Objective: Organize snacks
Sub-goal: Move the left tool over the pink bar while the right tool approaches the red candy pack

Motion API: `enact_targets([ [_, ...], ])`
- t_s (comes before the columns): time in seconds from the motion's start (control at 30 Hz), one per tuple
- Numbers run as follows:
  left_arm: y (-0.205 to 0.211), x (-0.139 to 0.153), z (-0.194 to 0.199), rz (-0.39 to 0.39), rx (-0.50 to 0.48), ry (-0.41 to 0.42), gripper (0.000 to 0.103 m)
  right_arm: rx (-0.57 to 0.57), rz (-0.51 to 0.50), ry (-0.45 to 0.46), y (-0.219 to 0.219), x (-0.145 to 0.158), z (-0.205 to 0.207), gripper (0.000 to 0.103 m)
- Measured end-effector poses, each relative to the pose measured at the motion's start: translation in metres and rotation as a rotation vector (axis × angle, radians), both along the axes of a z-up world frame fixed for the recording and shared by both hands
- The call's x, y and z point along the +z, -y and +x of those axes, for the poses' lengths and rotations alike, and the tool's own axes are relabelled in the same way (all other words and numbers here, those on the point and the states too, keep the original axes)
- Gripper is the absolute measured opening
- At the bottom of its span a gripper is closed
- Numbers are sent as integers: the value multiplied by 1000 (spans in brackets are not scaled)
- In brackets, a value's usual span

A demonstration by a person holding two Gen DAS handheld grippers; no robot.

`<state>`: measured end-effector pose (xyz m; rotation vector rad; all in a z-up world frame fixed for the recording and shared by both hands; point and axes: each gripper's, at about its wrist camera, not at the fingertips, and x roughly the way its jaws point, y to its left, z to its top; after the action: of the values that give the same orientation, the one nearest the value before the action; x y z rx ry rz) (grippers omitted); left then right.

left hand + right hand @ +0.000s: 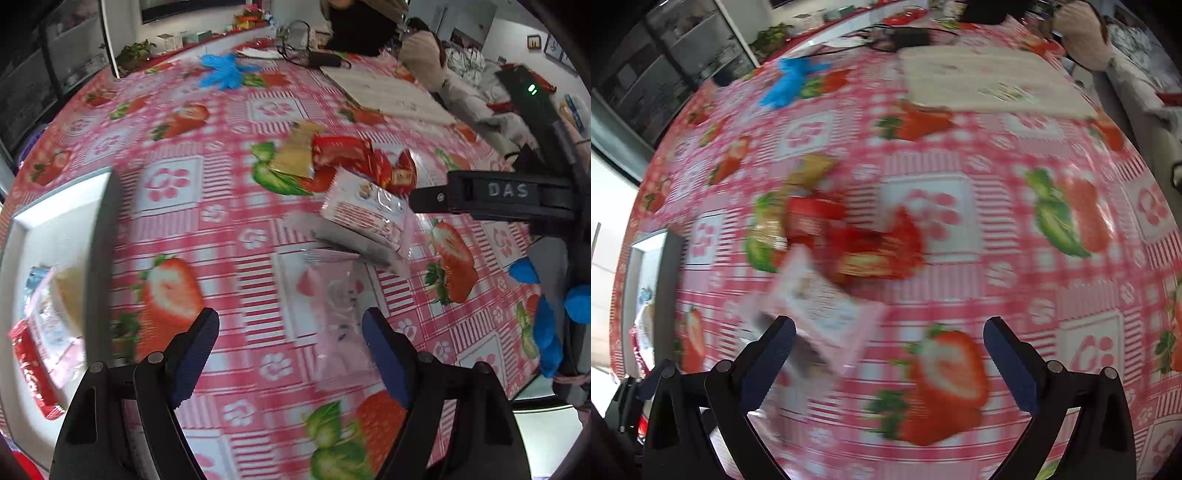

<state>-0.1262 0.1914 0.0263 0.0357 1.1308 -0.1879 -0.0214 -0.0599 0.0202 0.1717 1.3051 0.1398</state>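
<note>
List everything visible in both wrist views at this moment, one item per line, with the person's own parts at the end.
tablecloth: one, pink-and-white check with strawberries, covering the table
white tray: one, left edge, holding several packets, one red
red snack packets: a few, mid-table, count unclear
gold packet: one, touching the red ones
white-pink packet: one, just in front of the red packets
clear pink packet: one, nearest the left gripper, blurred
blue gloves: loose pile, far side
pale board: one, far right of table
black cables and adapter: far edge
left gripper: jaws open, empty
right gripper: jaws open, empty
blue-gloved hand: on the right gripper's handle
</note>
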Motion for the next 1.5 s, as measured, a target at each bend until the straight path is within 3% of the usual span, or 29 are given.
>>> enact_targets([
  [0.17,21,-20,5,101,23,-41,83,3,-6,27,11,-5,6,102],
  [0.33,21,-23,7,110,72,-20,95,67,-21,52,-10,-11,24,102],
  [0.43,14,-24,10,77,94,-3,95,62,-9,61,-20,-18,35,102],
  [0.47,14,-23,10,77,94,4,92,49,-3,59,-19,-19,36,99],
  [0.5,14,-22,10,76,89,19,83,36,-10,70,-18,-17,36,90],
  [0.53,13,-20,9,72,79,33,78,31,-21,79,-16,-15,35,69],
  [0.57,13,-18,8,78,72,49,62,38,-39,82,-15,-13,34,55],
  [0.6,12,-16,8,78,64,58,43,47,-42,76,-12,-12,33,51],
  [0.67,7,-14,8,93,63,68,29,49,-31,63,0,-12,26,51],
  [0.83,-20,-14,1,52,87,85,28,18,-57,39,36,-10,-19,51],
  [0.87,-23,-14,-1,40,85,87,32,33,-68,42,40,-10,-32,52],
  [0.9,-25,-14,-3,38,88,88,47,50,-76,44,43,-9,-42,54],
  [0.93,-28,-14,-4,44,100,90,59,57,-91,48,46,-8,-51,66],
  [0.97,-30,-13,-6,46,116,100,79,45,-112,57,51,-7,-60,75],
  [1.0,-33,-11,-7,41,130,114,83,28,-126,71,56,-6,-66,94],
  [1.03,-36,-10,-8,27,139,127,83,8,-135,94,61,-3,-72,98],
  [1.2,-32,-18,-3,32,134,84,83,-51,-103,108,71,-6,-80,98],
  [1.33,-23,-23,-3,59,136,120,88,-49,-134,118,57,-16,-79,98],
  [1.43,-23,-28,0,59,153,136,103,-66,-174,160,50,-22,-78,103],
  [1.5,-24,-29,1,53,164,158,103,-68,-184,210,45,-23,-79,103],
])
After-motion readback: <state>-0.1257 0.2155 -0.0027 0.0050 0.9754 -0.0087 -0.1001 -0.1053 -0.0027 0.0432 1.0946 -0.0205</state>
